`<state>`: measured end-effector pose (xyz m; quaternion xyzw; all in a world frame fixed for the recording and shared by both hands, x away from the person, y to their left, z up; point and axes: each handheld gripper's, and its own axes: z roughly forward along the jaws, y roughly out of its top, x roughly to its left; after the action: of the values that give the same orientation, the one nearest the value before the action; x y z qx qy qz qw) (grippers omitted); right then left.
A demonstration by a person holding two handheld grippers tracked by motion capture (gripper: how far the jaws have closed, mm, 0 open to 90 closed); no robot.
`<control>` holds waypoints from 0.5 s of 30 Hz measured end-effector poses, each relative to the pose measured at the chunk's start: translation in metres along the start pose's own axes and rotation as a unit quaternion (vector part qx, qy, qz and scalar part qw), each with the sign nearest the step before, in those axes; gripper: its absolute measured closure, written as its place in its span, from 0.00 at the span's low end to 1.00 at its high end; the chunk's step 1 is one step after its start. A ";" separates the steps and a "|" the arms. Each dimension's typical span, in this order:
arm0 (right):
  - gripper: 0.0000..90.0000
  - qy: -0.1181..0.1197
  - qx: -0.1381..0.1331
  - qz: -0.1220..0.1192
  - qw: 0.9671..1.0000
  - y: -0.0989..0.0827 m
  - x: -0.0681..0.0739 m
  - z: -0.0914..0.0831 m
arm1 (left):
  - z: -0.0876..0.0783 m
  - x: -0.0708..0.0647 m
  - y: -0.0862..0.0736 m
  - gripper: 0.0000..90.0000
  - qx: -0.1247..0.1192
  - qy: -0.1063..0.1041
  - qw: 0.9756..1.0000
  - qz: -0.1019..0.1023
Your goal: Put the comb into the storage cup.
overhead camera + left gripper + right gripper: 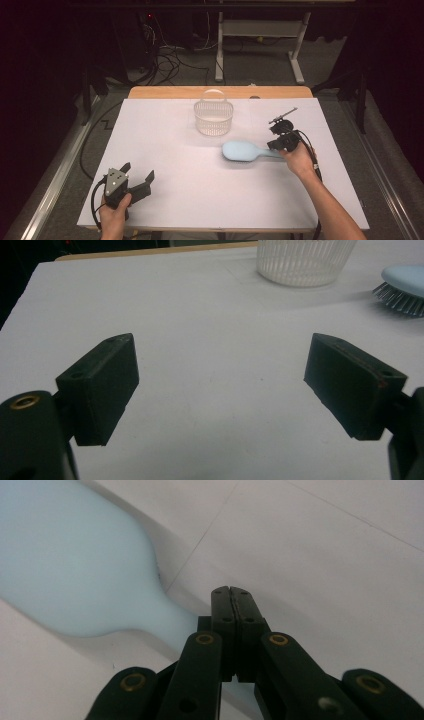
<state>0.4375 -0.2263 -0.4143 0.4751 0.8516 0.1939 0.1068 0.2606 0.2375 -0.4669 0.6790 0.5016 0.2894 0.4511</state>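
On the right half of the tabletop (165, 150) we have the pale blue hairbrush (243, 149) lying bristles-down, long axis roughly left-right across the white sheet, head toward the middle, handle toward our right hand. Right gripper (284, 143) sits right at the handle end; in the right gripper view its jaws are pressed fully together, and the handle (175, 625) runs in under and beside them, so from these views we can't tell whether they actually pinch it or just rest on top of it. Left gripper (136, 178) is parked at the near left corner, jaws wide apart with nothing between them, well apart from the brush, which lies ahead and to its right. So the right hand is the nearer one by far. White slatted basket (214, 118) stands upright just behind the brush head, slightly to its left, not touching; we judge that's the likely drop target, a short move forward. Surface is a plain matte white sheet over a wooden top. Room is dark, with cables on the floor and a grey table frame behind.
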 end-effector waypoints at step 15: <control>1.00 0.001 0.016 -0.006 1.000 -0.003 0.001 -0.001 | 0.000 -0.001 0.000 0.17 0.001 -0.001 1.000 0.002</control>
<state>0.4346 -0.2275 -0.4148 0.4717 0.8575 0.1800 0.0989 0.2606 0.2363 -0.4671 0.6806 0.5005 0.2893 0.4502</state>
